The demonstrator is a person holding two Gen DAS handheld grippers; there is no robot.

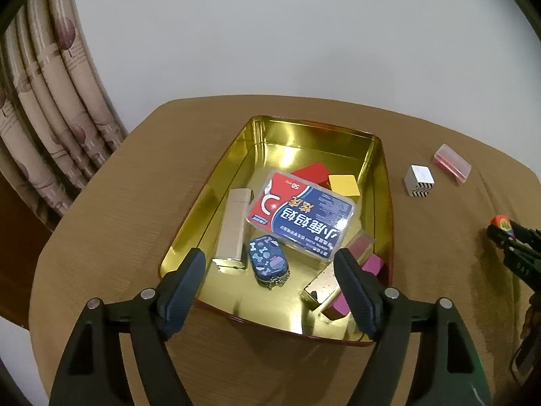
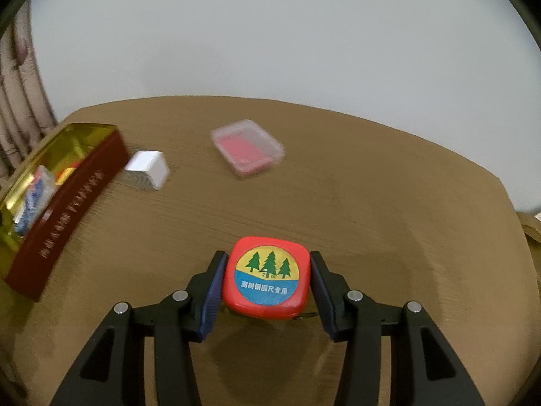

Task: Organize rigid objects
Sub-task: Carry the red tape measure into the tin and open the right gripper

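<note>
My left gripper (image 1: 270, 255) hangs open over the near end of a gold tin (image 1: 378, 182) with a dark red outside. In the tin lie a red and blue plastic box (image 1: 301, 216), a long beige box (image 1: 233, 226), a small blue oval tin (image 1: 268, 267), yellow (image 1: 344, 185) and red (image 1: 311, 171) blocks and magenta blocks (image 1: 372, 264). No pad touches any of them. My right gripper (image 2: 268, 260) is shut on a red tape measure (image 2: 267, 277) with a tree label, held just above the table.
On the brown table (image 2: 372, 203), right of the tin (image 2: 67, 203), stand a white cube with black stripes (image 1: 419, 181) (image 2: 147, 169) and a clear lidded box with red contents (image 1: 452, 163) (image 2: 247, 150). A patterned curtain (image 1: 50, 118) hangs at the far left, beside a pale wall.
</note>
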